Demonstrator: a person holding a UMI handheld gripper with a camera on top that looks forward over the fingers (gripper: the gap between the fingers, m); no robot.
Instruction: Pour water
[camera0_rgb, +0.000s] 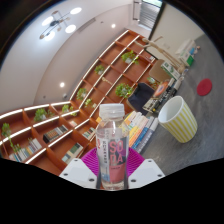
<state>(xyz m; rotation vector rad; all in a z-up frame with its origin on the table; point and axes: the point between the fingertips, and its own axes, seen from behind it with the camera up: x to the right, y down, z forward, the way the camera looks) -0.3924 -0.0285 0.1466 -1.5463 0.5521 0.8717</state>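
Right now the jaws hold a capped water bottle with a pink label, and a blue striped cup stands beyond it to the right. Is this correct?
Not quite: the cup is yellow with pale stripes, not blue. The gripper view shows it. The rest holds: the gripper has its jaws closed on the capped water bottle with a pink label, and the cup stands beyond it to the right.

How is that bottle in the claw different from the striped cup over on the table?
The bottle is clear plastic with a pink label and a cap on top; the cup is yellow with pale stripes and open at the top. The bottle is tall and narrow; the cup is wider and flares toward its rim. The bottle sits between the fingers of the claw, which press on it; the cup stands free, beyond them. Both look roughly upright.
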